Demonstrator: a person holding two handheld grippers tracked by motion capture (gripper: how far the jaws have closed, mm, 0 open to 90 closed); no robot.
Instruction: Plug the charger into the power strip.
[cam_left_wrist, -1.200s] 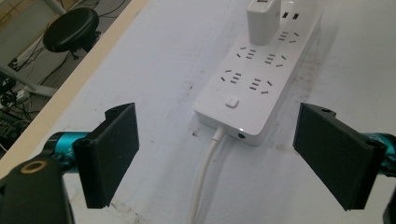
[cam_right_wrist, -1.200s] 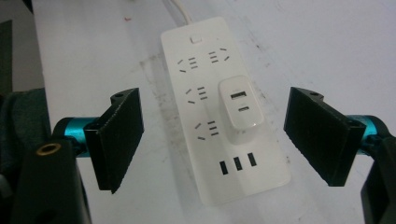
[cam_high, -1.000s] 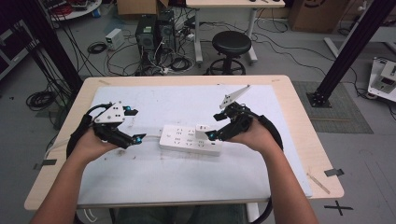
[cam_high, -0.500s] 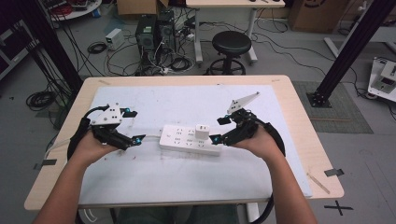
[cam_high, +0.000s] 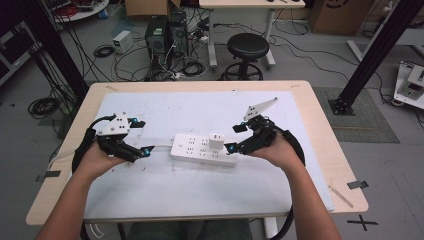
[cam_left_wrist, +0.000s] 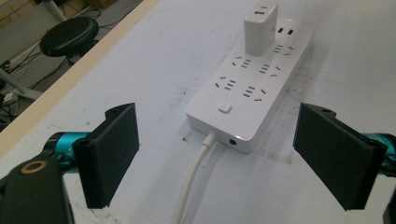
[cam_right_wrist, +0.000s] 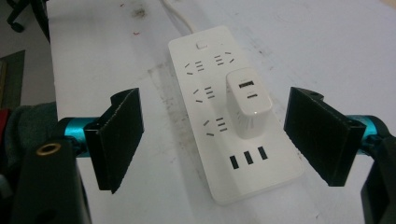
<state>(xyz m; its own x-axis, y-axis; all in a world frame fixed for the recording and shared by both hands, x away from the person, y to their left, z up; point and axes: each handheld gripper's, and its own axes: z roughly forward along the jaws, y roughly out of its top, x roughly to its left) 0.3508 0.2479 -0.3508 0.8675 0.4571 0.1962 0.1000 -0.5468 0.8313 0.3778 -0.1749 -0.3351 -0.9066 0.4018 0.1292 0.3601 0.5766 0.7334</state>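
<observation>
A white power strip (cam_high: 196, 149) lies in the middle of the white mat, and a white charger block (cam_high: 216, 140) stands plugged into it near its right end. My left gripper (cam_high: 141, 136) is open just left of the strip, at the end where the white cable (cam_left_wrist: 194, 177) leaves it. Its two black pads (cam_left_wrist: 114, 154) stand wide apart, with the strip (cam_left_wrist: 252, 93) and charger (cam_left_wrist: 259, 29) ahead of them. My right gripper (cam_high: 233, 138) is open at the strip's right end. Its pads (cam_right_wrist: 119, 137) flank the strip (cam_right_wrist: 205, 60) and charger (cam_right_wrist: 247, 102) without touching.
The white mat (cam_high: 165, 185) covers most of the wooden table (cam_high: 345, 165). Beyond the far edge stand a black stool (cam_high: 247, 47), computer towers (cam_high: 167, 35) and loose floor cables. Black frame posts (cam_high: 375, 55) rise at both sides.
My right gripper has drawn back to the right, away from the charger, which stays plugged in the strip. The left gripper has barely moved.
</observation>
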